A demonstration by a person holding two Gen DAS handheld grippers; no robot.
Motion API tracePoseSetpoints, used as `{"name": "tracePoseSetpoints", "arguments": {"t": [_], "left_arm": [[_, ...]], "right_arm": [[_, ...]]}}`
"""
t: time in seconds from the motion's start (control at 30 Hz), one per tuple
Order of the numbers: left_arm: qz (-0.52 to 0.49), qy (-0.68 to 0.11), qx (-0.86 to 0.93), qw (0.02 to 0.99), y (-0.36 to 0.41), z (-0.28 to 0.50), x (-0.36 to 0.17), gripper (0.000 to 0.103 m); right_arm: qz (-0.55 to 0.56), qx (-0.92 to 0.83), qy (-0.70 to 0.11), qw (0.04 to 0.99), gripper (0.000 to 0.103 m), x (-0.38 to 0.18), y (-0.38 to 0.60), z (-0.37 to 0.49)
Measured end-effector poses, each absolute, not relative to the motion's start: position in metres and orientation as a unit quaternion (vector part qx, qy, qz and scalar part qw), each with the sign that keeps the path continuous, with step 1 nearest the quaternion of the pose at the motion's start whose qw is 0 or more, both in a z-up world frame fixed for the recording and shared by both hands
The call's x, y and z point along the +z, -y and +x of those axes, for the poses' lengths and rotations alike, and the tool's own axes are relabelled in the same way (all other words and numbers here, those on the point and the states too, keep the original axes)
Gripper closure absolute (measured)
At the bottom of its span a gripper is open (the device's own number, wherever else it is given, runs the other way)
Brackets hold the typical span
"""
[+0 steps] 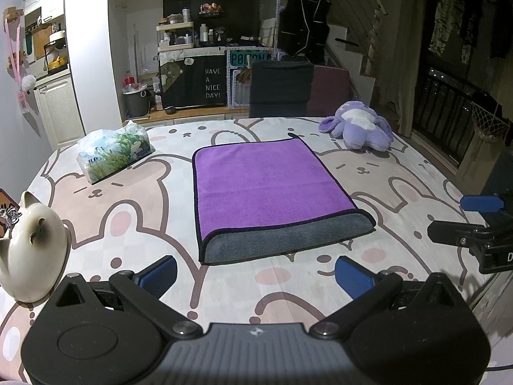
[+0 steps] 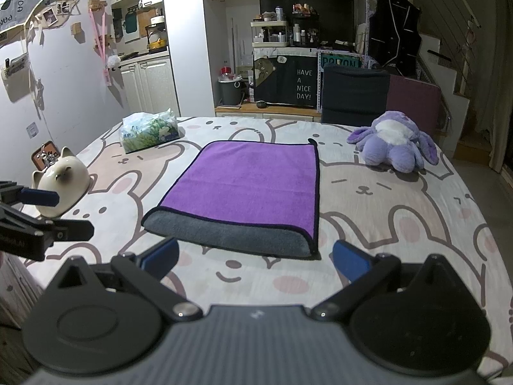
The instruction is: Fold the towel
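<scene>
Flat on the middle of the counter (image 1: 134, 224) lies the towel (image 1: 269, 183), already folded over once: the upper layer is bright purple with a thin dark binding along its edges, and it stops short of the near end, so a grey band of the lower layer (image 1: 288, 237) shows beyond it, rounded at the corners. In the right wrist view the towel (image 2: 250, 186) looks the same, purple above with the grey strip nearest the camera, and a small dark loop sticks up at its far right corner. Its surface looks smooth, with no visible wrinkles. Both tools hover at the near edge of the counter, apart from the cloth. The left tongs (image 1: 256, 276) stand wide, blue pads spread with nothing between them; the right tongs (image 2: 255, 263) are likewise spread wide and hold nothing. Around the towel sit a tissue pack (image 1: 113, 154), a white cat figurine (image 1: 32, 250) and a purple plush toy (image 1: 359, 128), all well apart from it.
</scene>
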State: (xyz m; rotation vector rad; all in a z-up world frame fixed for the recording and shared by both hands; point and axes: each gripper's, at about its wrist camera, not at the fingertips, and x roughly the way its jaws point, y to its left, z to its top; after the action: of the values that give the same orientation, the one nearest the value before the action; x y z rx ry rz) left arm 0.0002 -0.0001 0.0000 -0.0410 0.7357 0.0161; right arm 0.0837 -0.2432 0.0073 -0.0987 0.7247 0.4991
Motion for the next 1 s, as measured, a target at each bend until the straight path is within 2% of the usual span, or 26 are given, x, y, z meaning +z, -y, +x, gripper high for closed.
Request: {"name": "tracePoseSetpoints", "arguments": {"t": [1.0], "left_arm": [[-0.019, -0.359, 0.008, 0.933, 0.0003, 0.0, 0.0001, 0.0]], "right_arm": [[-0.047, 0.242, -0.352, 0.903, 0.0, 0.0064, 0.2421, 0.0838]]}}
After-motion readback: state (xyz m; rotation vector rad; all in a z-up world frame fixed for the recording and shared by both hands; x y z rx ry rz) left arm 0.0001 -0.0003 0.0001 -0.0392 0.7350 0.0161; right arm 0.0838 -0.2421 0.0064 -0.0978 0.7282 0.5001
